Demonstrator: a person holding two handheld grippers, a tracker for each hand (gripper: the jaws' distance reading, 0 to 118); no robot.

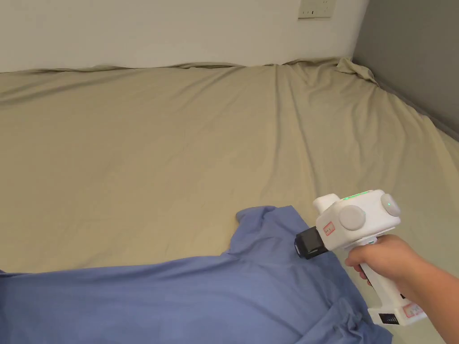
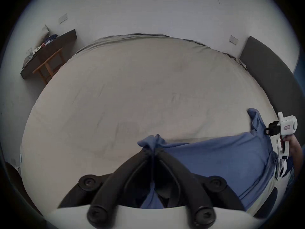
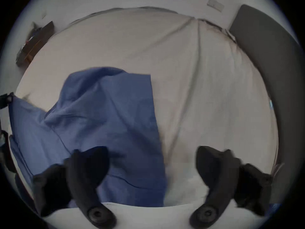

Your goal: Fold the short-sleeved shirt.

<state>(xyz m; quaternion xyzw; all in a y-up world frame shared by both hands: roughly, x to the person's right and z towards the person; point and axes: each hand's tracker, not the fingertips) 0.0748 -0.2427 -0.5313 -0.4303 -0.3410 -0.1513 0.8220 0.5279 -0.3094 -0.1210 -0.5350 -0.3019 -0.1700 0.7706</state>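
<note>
Black left claw [image 2: 152, 150]: two dark jaws clenched together on a bunched edge of the blue short-sleeved shirt [image 2: 214, 160], cloth pinched between both tips and puckering out past them, seen in the left gripper view.
Right claw [image 3: 152, 164]: black jaws spread wide apart, released, nothing between them; in the right gripper view its left jaw hangs over the shirt [image 3: 105, 120] and its right jaw over bare sheet.
Right claw housing [image 1: 356, 221]: white plastic pistol-grip body with grey round knobs and a green light on top, held in a hand [image 1: 385, 262] at about 4 o'clock of the head view, black nose over the shirt's shoulder.
Writing: small red-bordered stickers on the white housing, too small to make out.
Shirt [image 1: 179, 300]: lies along the near edge of the bed, one sleeve pointing toward 12 o'clock just beside the right claw.
Beige bed sheet [image 1: 179, 148]: creased, wrinkles running toward 1 o'clock.
Wall plate [image 1: 316, 8]: pale, at 12 o'clock on the white wall.
Dark side table [image 2: 49, 54]: wooden legs, at 10 o'clock in the left gripper view, small clutter on top.
</note>
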